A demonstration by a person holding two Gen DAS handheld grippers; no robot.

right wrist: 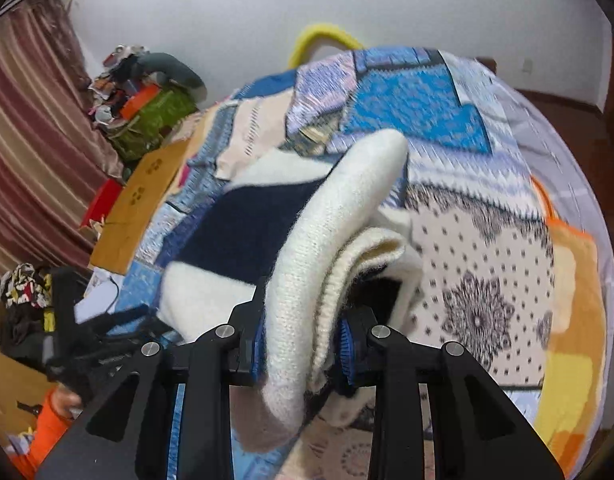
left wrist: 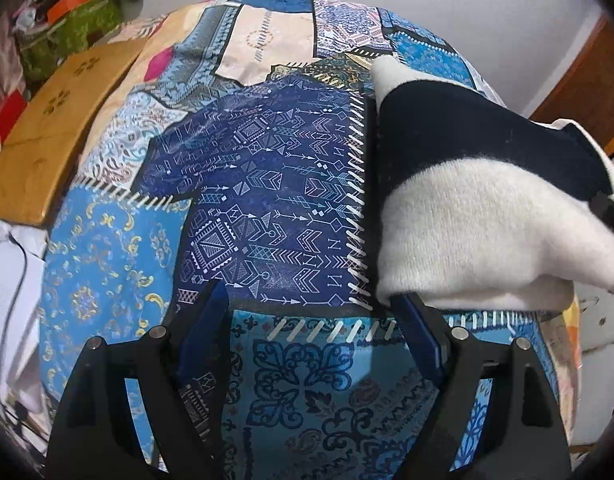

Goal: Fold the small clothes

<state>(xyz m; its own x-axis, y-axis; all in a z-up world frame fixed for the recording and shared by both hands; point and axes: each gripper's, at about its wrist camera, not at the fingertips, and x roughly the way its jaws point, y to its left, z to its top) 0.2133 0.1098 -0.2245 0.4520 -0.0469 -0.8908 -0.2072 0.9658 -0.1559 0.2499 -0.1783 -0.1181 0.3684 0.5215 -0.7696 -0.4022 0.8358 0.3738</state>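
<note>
Nearest in the right wrist view, the right gripper (right wrist: 303, 344) is closed on a bunched white edge of the sweater (right wrist: 307, 248), the thick knit filling the gap between its blue pads and blocking the view straight ahead. In the left wrist view, the left gripper (left wrist: 311, 328) is spread wide with nothing held; its right-hand finger (left wrist: 421, 332) lies against the sweater's near white hem. The white and navy sweater (left wrist: 479, 200) is laid on a patchwork bedspread (left wrist: 247, 184), to the right of the left gripper. Further off, a wooden board (left wrist: 55, 120) is seen at the bed's left edge, with a green bag (right wrist: 155, 120) and heaped clutter beyond it. A yellow hoop (right wrist: 323, 36) is seen behind the bed, against the white wall.
</note>
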